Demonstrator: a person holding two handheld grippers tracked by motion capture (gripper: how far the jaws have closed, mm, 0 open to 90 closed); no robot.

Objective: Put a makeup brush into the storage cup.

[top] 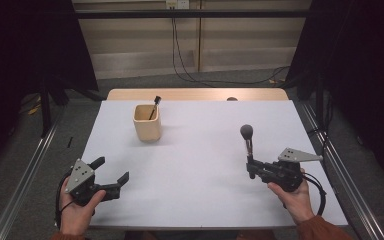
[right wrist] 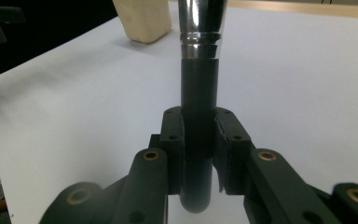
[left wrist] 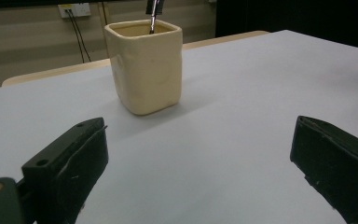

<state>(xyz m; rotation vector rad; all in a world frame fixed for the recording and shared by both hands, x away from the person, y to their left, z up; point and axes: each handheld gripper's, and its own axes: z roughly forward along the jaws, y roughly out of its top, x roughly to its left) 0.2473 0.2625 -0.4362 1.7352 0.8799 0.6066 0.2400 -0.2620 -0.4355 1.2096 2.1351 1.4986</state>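
A makeup brush (top: 248,142) with a dark round head, chrome collar and black handle (right wrist: 199,98) stands upright above the white table. My right gripper (top: 250,166) is shut on its handle, jaws pressed to both sides (right wrist: 198,140). A cream square cup (top: 147,122) stands at the table's back left with a thin dark brush (top: 154,106) leaning inside it. The cup (left wrist: 144,65) lies straight ahead of my left gripper (left wrist: 200,163), which rests open at the front left corner (top: 114,171) with nothing between its jaws.
The white table top (top: 200,180) sits on a wooden table whose far edge (top: 195,94) shows behind it. Metal rails (top: 25,175) run along both sides. Cables (top: 215,80) trail across the floor beyond.
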